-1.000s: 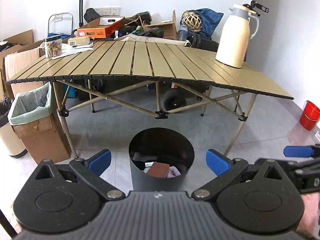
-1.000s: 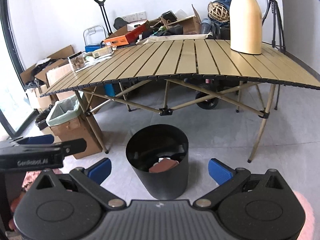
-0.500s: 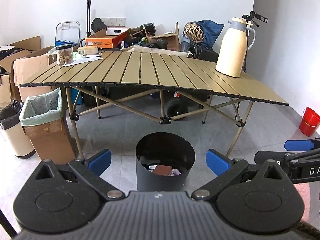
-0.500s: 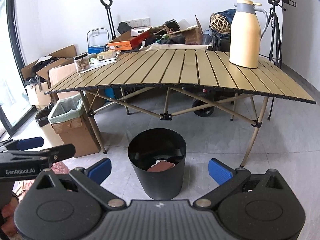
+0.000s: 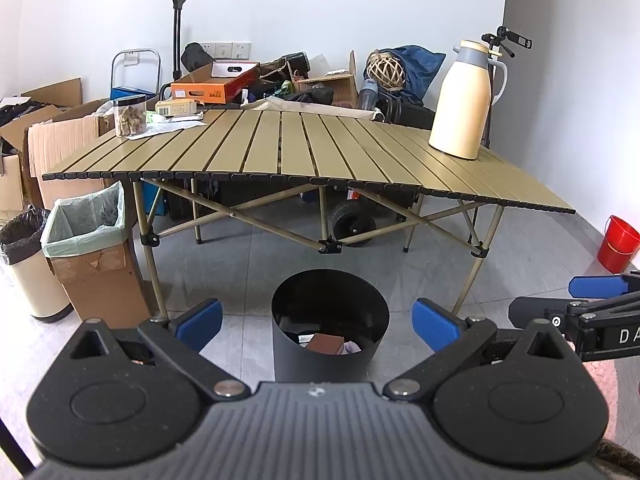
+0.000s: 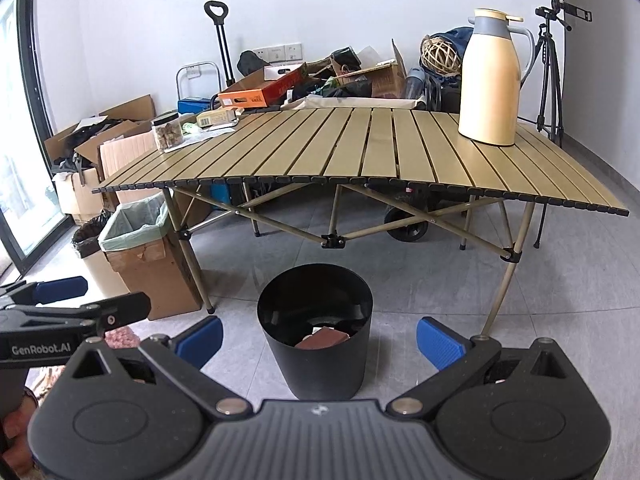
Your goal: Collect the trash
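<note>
both my wrist views bright, even daylight. window point(image 6: 16, 184) blown out at left edge of right view. soft shadows under table point(image 5: 304, 152). heavy fisheye bending at edges, dark corner vignette. sharp focus, no motion blur.

A plain storage or work room is shown, not a lived-in home. A folding slatted camping table point(image 5: 304, 148) is set on a grey tiled floor point(image 5: 248, 256), cardboard boxes point(image 5: 60, 148) and a hand trolley point(image 5: 176, 36) are piled along the white wall, and a camera tripod point(image 6: 550, 76) is stood in the corner.
</note>
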Demonstrator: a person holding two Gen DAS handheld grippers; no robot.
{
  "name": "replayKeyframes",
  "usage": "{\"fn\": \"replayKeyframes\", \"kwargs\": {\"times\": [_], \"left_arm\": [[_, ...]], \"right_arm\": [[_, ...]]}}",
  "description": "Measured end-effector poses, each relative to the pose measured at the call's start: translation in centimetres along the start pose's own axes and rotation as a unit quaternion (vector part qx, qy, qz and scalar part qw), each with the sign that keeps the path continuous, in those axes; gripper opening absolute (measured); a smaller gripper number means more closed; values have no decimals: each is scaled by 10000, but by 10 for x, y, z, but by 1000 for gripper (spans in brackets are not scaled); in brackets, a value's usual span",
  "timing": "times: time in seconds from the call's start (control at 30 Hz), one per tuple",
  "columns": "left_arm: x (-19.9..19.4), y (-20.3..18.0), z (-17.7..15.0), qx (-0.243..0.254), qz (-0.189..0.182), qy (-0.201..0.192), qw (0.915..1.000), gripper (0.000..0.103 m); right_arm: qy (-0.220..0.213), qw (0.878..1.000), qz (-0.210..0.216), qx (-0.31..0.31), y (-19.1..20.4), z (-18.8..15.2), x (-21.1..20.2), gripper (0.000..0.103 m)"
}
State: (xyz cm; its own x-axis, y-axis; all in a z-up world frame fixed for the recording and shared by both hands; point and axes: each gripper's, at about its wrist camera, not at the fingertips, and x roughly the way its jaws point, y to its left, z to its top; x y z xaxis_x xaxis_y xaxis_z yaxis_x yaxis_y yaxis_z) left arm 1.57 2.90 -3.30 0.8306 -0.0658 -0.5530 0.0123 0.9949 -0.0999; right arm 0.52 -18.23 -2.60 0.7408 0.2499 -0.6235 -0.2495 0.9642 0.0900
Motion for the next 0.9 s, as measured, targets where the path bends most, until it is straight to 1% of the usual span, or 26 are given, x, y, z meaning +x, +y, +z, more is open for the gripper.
{"fn": "replayKeyframes", "kwargs": {"times": [0.9], "left_arm": [[0, 0, 1, 4, -4, -9, 10000, 103]], "right_arm": [[-12, 10000, -7, -9, 1, 2, -1, 103]]}}
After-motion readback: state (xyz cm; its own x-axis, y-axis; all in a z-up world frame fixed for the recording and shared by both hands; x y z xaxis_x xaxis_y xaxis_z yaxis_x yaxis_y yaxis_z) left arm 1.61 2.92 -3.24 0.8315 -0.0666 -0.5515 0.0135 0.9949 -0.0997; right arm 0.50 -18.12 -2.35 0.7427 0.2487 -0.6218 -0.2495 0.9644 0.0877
